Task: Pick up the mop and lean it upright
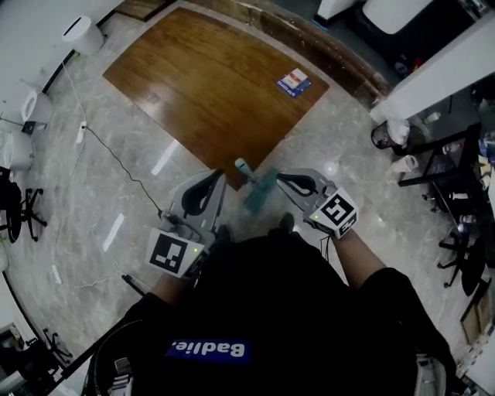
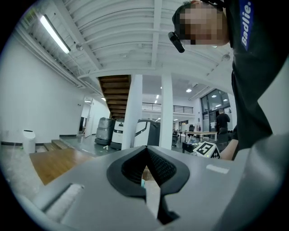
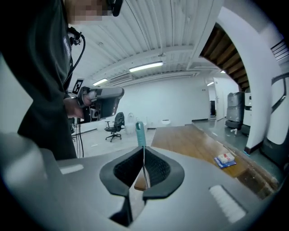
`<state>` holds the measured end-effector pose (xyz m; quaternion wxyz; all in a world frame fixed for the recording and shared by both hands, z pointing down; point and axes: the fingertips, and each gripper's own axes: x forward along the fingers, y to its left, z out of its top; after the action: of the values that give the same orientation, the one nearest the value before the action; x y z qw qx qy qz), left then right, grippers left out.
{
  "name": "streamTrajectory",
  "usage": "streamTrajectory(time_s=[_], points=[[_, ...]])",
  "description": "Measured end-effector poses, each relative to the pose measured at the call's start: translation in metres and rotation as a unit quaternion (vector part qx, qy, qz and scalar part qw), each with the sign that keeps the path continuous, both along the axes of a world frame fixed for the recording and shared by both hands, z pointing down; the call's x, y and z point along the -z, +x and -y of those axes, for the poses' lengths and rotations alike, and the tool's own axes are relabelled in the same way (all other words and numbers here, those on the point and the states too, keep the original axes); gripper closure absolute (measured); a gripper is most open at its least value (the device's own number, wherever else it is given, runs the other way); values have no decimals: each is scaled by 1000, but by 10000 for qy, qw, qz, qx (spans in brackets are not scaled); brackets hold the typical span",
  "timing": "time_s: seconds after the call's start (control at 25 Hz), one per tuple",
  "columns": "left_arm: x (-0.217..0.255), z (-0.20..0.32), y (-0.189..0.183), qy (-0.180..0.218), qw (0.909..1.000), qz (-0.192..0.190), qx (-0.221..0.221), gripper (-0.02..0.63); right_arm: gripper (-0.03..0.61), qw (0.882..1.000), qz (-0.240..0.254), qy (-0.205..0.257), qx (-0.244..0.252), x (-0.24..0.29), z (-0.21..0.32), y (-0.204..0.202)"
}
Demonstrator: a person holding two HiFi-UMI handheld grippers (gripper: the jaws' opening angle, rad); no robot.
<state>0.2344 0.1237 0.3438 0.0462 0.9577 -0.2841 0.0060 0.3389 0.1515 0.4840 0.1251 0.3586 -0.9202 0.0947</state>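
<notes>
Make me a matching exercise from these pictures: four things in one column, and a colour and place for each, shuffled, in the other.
Things:
1. mop handle
2. packet
3. bin
4. office chair

Colour and place:
A. black, on the grey tiles
B. teal, between the right gripper jaws
C. white, by the wall
D. blue and white, on the wooden floor

Pairs: 1-B, 2-D, 3-C, 4-A

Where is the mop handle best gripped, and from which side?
Grip the mop handle just below its teal end, coming roughly level from the person's side, a jaw each side: it stands nearly upright and slim. The right gripper seems shut there.
</notes>
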Motion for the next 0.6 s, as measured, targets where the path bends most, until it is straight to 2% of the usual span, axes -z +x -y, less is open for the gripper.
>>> streamTrajectory(time_s=[0.16, 0.36, 0.6], points=[[3, -11, -23, 102, 9973, -8, -728, 595, 573, 9954, 115, 115, -948, 17, -15, -16], [2, -28, -57, 136, 9902, -75, -1385, 595, 574, 9831, 26, 296, -1807, 35, -37, -42], [-5, -62, -64, 103, 9784, -193, -2054, 595, 574, 9713, -8, 278, -2364, 42, -90, -68]])
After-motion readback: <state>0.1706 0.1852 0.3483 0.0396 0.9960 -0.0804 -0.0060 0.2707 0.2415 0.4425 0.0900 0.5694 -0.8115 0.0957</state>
